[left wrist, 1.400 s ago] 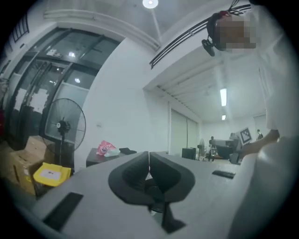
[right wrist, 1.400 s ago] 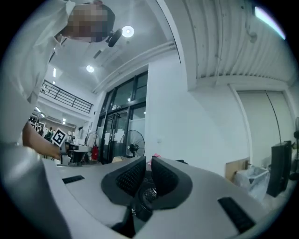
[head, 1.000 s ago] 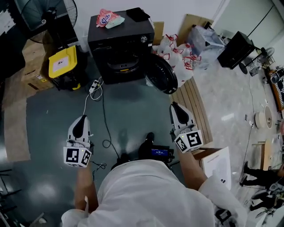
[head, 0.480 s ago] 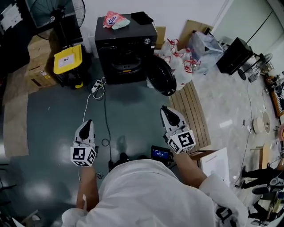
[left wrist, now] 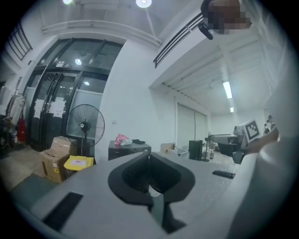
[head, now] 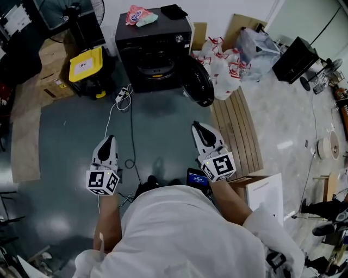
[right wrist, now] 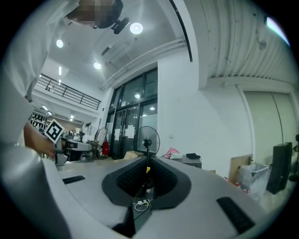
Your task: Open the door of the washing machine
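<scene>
Black boxy front-load washing machine (head: pixel 154 49) sits well ahead of me, its round dark door (head: pixel 197 81) already swung open; looks stiff, hinged, heavyish, so I'd take the rim; my left tool (head: pixel 110 139) and right tool (head: pixel 197 127) are both closed, empty.

The head view is dim and bluish, with pale glare on the floor (head: pixel 53 228). Both gripper views bulge, dark at the corners; ceiling lamps (left wrist: pixel 143 3) flare white.
</scene>
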`<state>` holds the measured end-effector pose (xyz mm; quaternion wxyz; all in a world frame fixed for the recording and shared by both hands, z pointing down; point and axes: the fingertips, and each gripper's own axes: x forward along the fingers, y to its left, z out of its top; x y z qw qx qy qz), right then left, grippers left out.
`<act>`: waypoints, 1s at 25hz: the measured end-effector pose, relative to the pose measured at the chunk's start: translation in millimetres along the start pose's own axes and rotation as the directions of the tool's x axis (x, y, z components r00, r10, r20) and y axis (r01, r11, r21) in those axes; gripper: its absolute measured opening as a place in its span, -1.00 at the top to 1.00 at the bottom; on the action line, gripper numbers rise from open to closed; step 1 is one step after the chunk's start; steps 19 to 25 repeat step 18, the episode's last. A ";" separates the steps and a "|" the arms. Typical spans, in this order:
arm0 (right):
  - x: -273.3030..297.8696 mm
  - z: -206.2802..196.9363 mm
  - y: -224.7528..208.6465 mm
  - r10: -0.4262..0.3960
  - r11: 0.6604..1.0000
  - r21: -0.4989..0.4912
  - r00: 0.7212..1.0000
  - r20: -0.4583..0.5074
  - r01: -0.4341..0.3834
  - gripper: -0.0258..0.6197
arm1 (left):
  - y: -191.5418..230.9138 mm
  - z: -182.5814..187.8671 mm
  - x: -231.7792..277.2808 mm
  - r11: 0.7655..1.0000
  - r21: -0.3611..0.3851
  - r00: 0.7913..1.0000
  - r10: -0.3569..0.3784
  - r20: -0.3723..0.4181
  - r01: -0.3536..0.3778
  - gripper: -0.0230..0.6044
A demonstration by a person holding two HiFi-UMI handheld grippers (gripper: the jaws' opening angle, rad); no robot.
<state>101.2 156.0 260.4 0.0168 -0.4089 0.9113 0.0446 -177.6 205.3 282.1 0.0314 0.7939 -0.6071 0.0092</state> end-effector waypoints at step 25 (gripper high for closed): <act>-29.4 -28.8 -17.6 -0.011 1.000 0.015 1.000 -0.027 0.012 0.78 | -43.6 -24.6 2.4 0.999 0.009 0.998 0.045 -0.034 -0.044 0.88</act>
